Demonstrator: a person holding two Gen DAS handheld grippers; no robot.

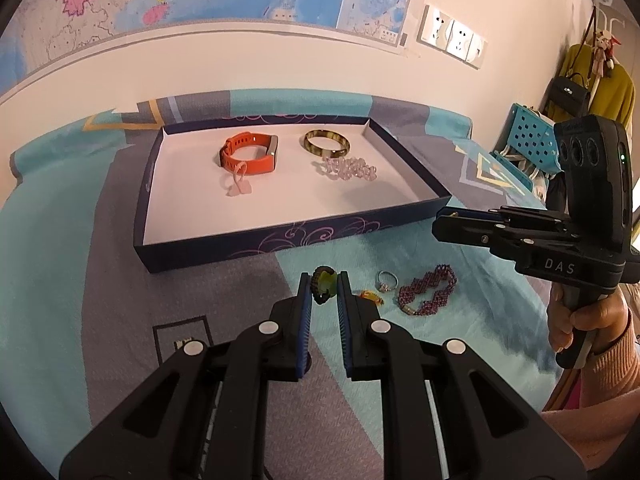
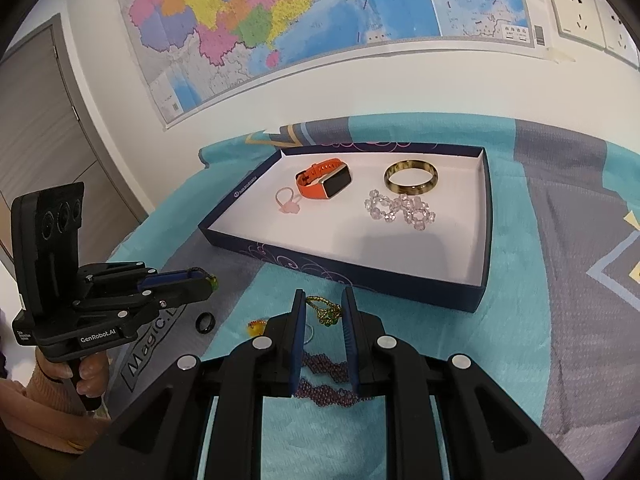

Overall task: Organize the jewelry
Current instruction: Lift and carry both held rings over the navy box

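Note:
My left gripper [image 1: 324, 280] is shut on a dark braided cord with a green-yellow bead [image 1: 323, 286], just above the bed. My right gripper [image 2: 323, 296] is shut on a gold braided cord with a green bead [image 2: 325, 312], hovering near the box's front wall. On the bedspread lie a purple beaded bracelet [image 1: 428, 288], a silver ring [image 1: 387, 280], an amber piece [image 1: 371, 297] and a black ring [image 2: 204, 322]. The dark blue box [image 1: 280, 240] holds an orange watch [image 1: 248, 152], a brown bangle [image 1: 326, 142], a crystal bracelet [image 1: 350, 168] and a pink ring [image 1: 239, 184].
The box sits on a teal and grey bedspread [image 1: 80, 260] against a white wall with a map [image 2: 280, 20]. A blue perforated basket [image 1: 532, 136] stands at the bed's right end. A hand in a pink sleeve [image 1: 600, 320] grips the right tool.

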